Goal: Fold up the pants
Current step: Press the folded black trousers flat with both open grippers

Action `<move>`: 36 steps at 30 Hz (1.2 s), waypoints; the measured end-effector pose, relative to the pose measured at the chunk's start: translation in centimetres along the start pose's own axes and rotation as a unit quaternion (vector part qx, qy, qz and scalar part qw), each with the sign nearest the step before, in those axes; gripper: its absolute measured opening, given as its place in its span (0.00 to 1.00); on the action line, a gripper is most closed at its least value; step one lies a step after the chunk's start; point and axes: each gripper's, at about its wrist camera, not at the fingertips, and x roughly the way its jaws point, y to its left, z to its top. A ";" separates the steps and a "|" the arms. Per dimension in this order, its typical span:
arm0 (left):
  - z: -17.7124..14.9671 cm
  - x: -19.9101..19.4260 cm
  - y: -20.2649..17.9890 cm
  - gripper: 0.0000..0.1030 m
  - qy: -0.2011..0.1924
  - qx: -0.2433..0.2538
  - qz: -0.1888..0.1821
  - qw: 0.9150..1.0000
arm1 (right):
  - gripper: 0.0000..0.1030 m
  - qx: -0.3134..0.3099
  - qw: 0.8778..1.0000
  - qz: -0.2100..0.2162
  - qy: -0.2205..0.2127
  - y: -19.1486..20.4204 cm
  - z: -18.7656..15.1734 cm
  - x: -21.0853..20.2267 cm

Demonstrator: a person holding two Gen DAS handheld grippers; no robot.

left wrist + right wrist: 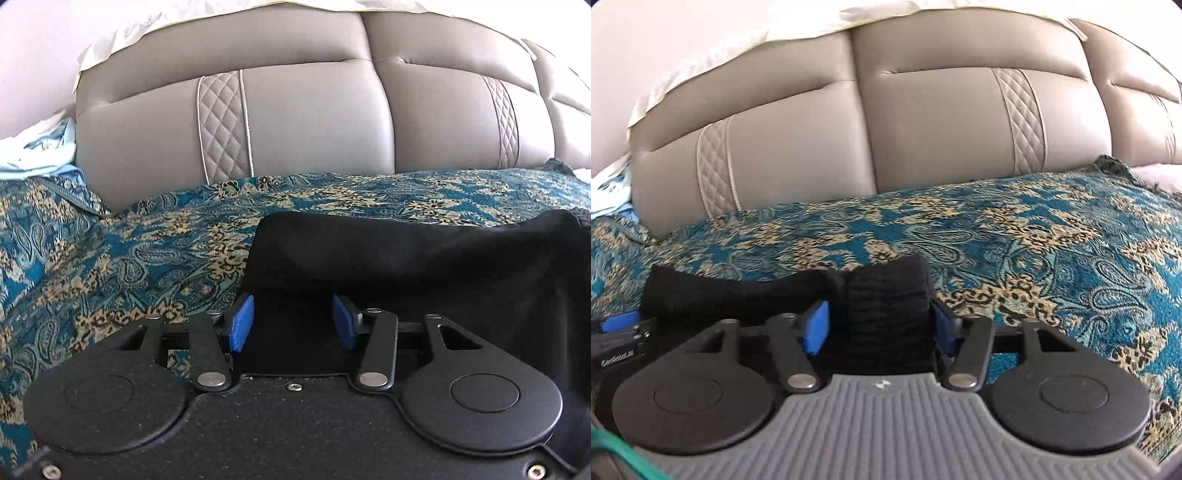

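Observation:
Black pants (pixel 406 258) lie on a teal patterned throw (pixel 110 258) that covers a sofa seat. My left gripper (pixel 292 323) hovers low over their near left part, its blue pads apart with flat black cloth between them, and nothing visibly pinched. In the right wrist view the gathered elastic waistband (pixel 886 295) stands bunched between the wide-set pads of my right gripper (pixel 881 326); the pads flank it and I see no squeeze. The rest of the pants (pixel 738 291) trails off to the left. One blue pad (pixel 618 320) of the left gripper shows at that view's left edge.
A grey-beige leather sofa backrest (pixel 314 122) with quilted strips rises right behind the throw. Pale blue crumpled cloth (pixel 40 155) lies at the far left. A white sheet (pixel 701 70) drapes over the backrest's top. The throw (pixel 1071 240) stretches away to the right.

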 end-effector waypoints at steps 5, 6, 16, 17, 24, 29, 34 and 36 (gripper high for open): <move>1.3 0.3 0.3 0.46 -0.009 0.006 0.004 1.000 | 0.95 0.022 0.999 0.015 -0.046 -1.0 0.3 -1.2; 1.6 0.4 0.4 0.46 -0.010 0.004 0.004 1.000 | 1.00 0.028 0.997 0.021 -0.062 -1.3 0.4 -1.5; 3.1 2.7 0.1 0.49 -0.001 0.003 0.009 1.000 | 0.99 -0.052 0.998 -0.008 -0.035 0.7 0.4 -0.2; 3.2 2.8 0.2 0.49 0.000 -0.001 0.008 1.000 | 0.99 -0.055 0.998 -0.013 -0.024 0.7 0.4 0.3; 3.3 3.4 0.9 0.54 0.015 -0.024 0.000 1.000 | 1.00 -0.045 0.999 -0.003 0.012 0.2 0.0 1.5; 2.9 1.5 1.0 0.57 0.021 -0.021 -0.001 1.000 | 1.00 -0.039 0.999 0.003 0.013 0.0 -0.2 1.3; 0.5 -1.5 1.3 0.60 0.038 -0.023 -0.013 0.999 | 1.00 -0.019 1.000 0.004 0.021 -0.5 -0.3 0.4; -0.6 -2.8 1.4 0.61 0.046 -0.023 -0.014 0.999 | 1.00 -0.005 1.000 0.007 0.027 -0.9 -0.4 0.1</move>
